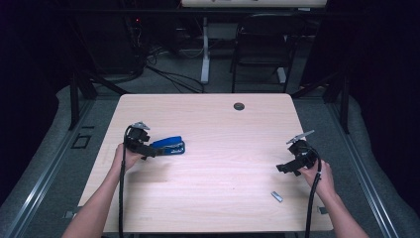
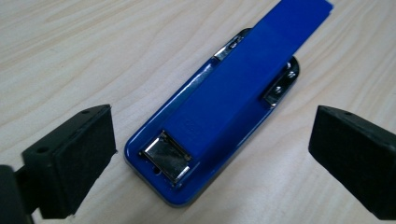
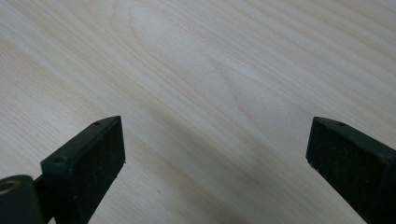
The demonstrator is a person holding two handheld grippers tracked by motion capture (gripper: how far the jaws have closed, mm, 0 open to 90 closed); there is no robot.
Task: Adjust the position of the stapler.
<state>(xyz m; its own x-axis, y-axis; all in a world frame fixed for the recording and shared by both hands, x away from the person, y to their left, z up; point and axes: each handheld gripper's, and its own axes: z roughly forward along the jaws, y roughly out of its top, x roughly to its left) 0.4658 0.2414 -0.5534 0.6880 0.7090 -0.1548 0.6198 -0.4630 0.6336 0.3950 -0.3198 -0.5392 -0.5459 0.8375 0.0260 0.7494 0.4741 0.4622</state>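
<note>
A blue stapler (image 1: pixel 170 146) lies on the left half of the wooden table (image 1: pixel 218 124). In the left gripper view the stapler (image 2: pixel 219 116) lies flat, its metal-plated end nearest the camera, between the two wide-apart jaws without touching them. My left gripper (image 1: pixel 154 150) is open at the stapler's near end. My right gripper (image 1: pixel 283 168) hovers over bare wood at the right side, open, with nothing between its jaws (image 3: pixel 215 154). A small grey strip of staples (image 1: pixel 276 197) lies near the table's front right, close to the right hand.
A round cable hole (image 1: pixel 239 106) sits near the table's far edge. Beyond the table stand a black folding chair (image 1: pixel 260 47) and a white desk leg (image 1: pixel 205 49), with cables on the floor. Metal rails run along both sides of the table.
</note>
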